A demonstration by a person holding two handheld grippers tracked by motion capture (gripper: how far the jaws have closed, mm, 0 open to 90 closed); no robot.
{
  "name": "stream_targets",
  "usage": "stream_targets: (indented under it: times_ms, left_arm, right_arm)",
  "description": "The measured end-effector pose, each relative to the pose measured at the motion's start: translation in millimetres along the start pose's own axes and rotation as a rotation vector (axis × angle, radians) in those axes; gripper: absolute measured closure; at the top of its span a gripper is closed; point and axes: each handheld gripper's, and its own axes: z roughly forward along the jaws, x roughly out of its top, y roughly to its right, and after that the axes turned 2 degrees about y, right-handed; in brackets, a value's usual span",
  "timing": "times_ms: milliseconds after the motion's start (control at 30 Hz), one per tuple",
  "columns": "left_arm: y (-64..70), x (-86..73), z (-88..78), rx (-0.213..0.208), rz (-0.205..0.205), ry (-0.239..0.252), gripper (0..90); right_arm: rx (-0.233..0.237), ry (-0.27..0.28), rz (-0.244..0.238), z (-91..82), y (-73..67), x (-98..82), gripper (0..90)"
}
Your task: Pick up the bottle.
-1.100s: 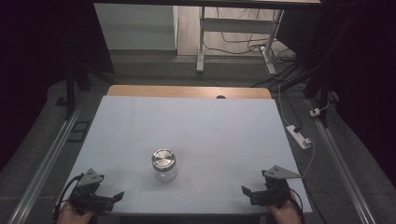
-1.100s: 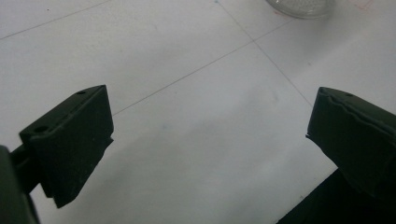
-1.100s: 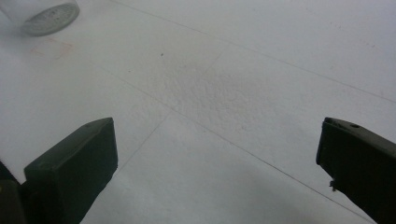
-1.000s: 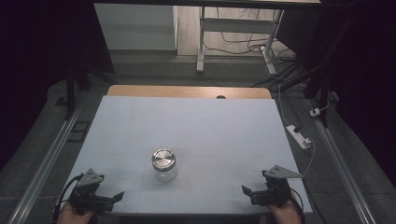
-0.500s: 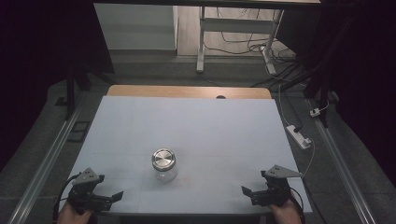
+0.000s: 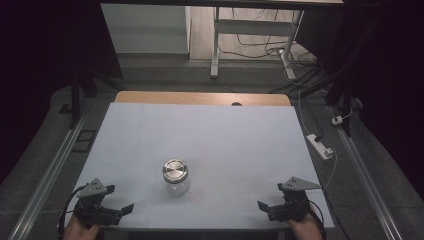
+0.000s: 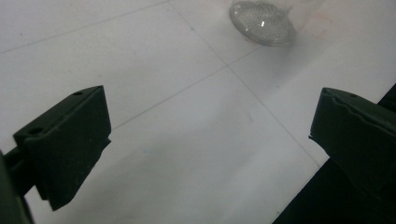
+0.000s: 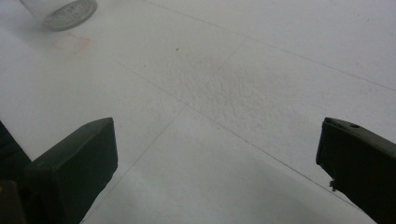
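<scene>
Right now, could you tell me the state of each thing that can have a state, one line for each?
Glass jar: upright on the table, apart from both grippers.
Metal lid: on the jar, closed.
Left gripper: jaws wide open, holding nothing, at the near left edge.
Right gripper: jaws wide open, holding nothing, at the near right edge.
White table: flat, with faint seam lines.

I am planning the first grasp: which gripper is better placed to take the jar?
Left, probably. The jar stands left of the table's middle, nearer the left gripper than the right gripper. Both are open and hold nothing.
</scene>
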Motion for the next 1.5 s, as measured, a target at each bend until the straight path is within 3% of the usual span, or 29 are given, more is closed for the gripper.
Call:
stream_targets:
  times_ms: [467,833,1000,1200,1500]
  left_arm:
    - [3.2,12.1,8.5,-0.086,0.045,0.016,0.0]
    - [7.4,21.4,24.7,-0.142,0.111,0.04,0.0]
    - [6.5,25.2,32.8,-0.18,0.107,0.057,0.0]
    - [8.8,33.1,43.0,-0.187,0.099,0.065,0.0]
    - [18.9,50.1,66.3,-0.208,0.143,0.041,0.0]
  right_arm:
    - [0.0,-0.018,-0.005,1.9,-0.6,0.5,0.0]
    - [0.001,-0.03,-0.016,3.6,-1.7,0.9,0.0]
    - [0.006,-0.036,-0.02,4.3,-1.8,1.1,0.0]
    - [0.011,-0.042,-0.022,4.9,-2.0,1.3,0.0]
    - [0.013,-0.05,-0.028,5.6,-2.0,1.5,0.0]
